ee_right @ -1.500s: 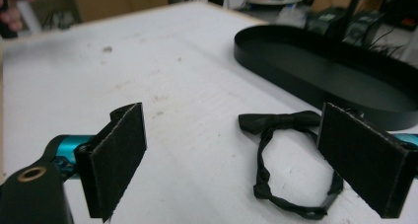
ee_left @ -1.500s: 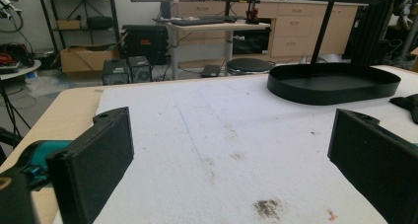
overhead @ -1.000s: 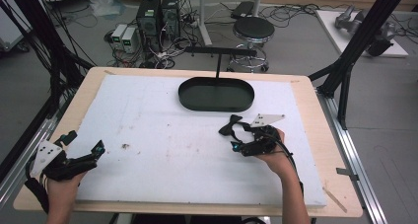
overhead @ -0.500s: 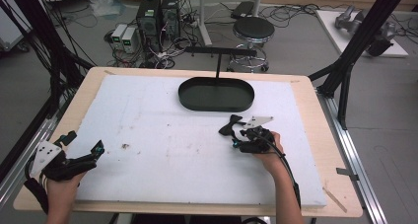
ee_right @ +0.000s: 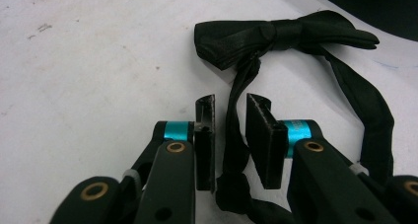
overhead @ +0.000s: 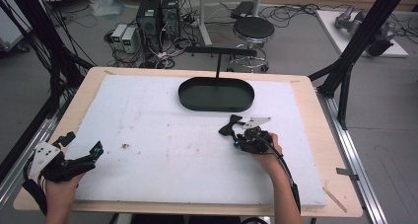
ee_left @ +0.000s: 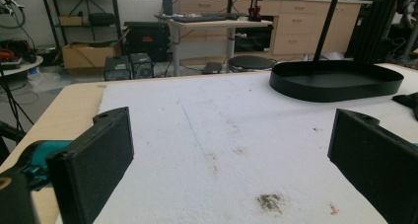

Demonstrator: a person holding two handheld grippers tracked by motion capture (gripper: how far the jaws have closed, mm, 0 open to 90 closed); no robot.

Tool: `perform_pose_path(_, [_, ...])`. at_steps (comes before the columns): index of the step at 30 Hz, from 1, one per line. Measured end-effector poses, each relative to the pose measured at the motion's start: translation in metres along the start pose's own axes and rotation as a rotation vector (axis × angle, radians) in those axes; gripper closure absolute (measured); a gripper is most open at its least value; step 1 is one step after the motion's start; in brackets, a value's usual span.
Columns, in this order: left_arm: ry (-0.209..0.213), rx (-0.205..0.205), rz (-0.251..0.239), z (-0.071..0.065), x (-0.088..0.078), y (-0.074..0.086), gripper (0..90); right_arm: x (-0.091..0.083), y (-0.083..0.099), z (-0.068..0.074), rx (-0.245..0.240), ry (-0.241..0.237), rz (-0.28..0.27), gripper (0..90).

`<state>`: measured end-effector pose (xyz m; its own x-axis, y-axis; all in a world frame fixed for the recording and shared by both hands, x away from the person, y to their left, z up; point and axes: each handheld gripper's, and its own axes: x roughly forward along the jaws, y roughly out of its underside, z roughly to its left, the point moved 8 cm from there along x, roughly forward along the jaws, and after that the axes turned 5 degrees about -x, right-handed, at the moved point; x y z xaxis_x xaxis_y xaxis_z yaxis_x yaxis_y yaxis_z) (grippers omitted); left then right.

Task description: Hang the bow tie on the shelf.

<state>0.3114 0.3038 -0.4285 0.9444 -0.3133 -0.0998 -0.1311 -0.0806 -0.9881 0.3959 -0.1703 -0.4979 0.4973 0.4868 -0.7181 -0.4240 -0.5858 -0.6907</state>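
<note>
The right gripper (ee_right: pixel 230 130) is closing its jaws around the black bow tie's strap (ee_right: pixel 236 110), not yet pinching; centring the strap between the pads should prevent slipping.

A black bow tie (ee_right: pixel 281 34) of soft cloth with a faint satin sheen lies on matt white foam padding (overhead: pixel 162 130), lightly stained. The padding covers a pale wooden counter (overhead: pixel 323 135); the oval tray (overhead: pixel 216 94) looks smooth, matt black.
</note>
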Motion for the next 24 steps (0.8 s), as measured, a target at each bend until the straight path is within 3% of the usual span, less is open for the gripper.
perform_pose_path(3, [0.000, 0.001, 0.001, 0.000, 0.000, 0.000, 3.9, 0.000, 0.000, 0.001, -0.005, -0.003, 0.003, 79.2])
perform_pose_path(4, [0.001, 0.002, 0.000, 0.000, 0.000, 0.000, 3.9, 0.000, 0.000, 0.003, -0.003, -0.012, 0.000, 84.8])
perform_pose_path(10, [-0.001, -0.001, -0.001, 0.001, -0.001, 0.000, 3.9, -0.003, -0.003, 0.007, -0.025, 0.019, -0.012, 87.7])
perform_pose_path(19, [0.000, 0.004, 0.000, 0.000, 0.000, 0.000, 3.9, -0.030, -0.021, 0.007, -0.047, 0.089, -0.158, 87.8])
perform_pose_path(20, [-0.001, 0.005, -0.001, -0.001, 0.000, 0.000, 3.9, -0.039, -0.027, 0.006, -0.043, 0.113, -0.207, 87.9])
perform_pose_path(21, [-0.001, 0.005, -0.001, -0.001, 0.000, 0.000, 3.9, -0.039, -0.027, 0.006, -0.043, 0.113, -0.207, 87.9])
perform_pose_path(24, [-0.001, 0.006, -0.002, -0.001, 0.000, 0.000, 4.0, -0.056, -0.041, 0.002, -0.022, 0.148, -0.301, 87.9])
